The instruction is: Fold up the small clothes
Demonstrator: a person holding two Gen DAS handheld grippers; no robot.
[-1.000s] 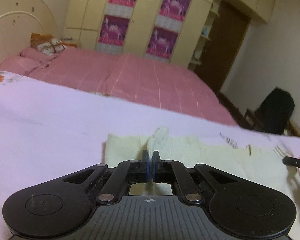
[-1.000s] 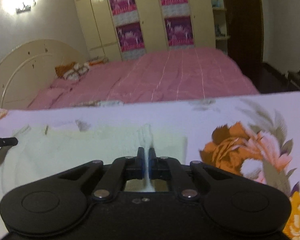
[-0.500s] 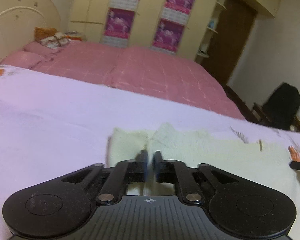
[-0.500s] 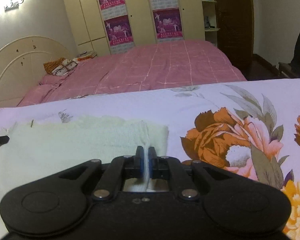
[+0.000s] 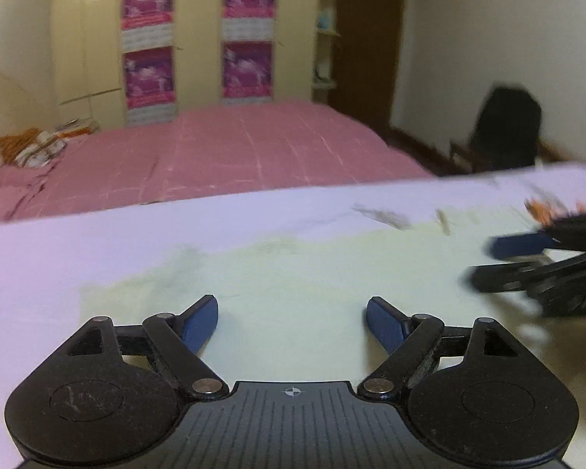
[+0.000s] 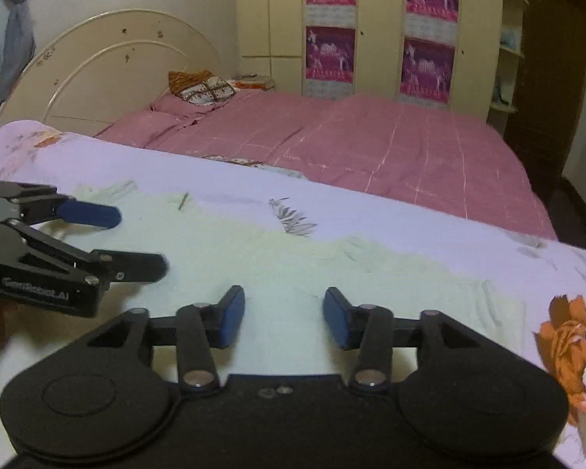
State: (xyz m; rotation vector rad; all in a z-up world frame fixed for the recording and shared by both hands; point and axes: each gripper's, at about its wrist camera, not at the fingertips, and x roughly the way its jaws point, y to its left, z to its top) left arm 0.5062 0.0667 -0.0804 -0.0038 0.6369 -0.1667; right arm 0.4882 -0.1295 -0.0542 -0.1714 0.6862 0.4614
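Observation:
A pale yellow-green knit garment (image 5: 301, 273) lies flat on the lilac floral sheet (image 5: 58, 250); it also shows in the right wrist view (image 6: 301, 269). My left gripper (image 5: 292, 320) is open and empty just above the garment's near part. My right gripper (image 6: 284, 318) is open and empty over the same garment. The right gripper shows at the right edge of the left wrist view (image 5: 527, 262), and the left gripper at the left edge of the right wrist view (image 6: 97, 234). Both have their jaws apart.
The sheet has orange flower prints at the right (image 6: 566, 344). Behind the work surface is a bed with a pink checked cover (image 5: 222, 156), pillows (image 6: 203, 88) and a cream headboard (image 6: 109, 74). Wardrobes with purple posters (image 6: 426, 39) line the back wall. A dark chair (image 5: 504, 133) stands far right.
Both grippers were shut on pinches of the garment; now both are open and the garment lies flat. The left view has swung to the right, the right view to the left.

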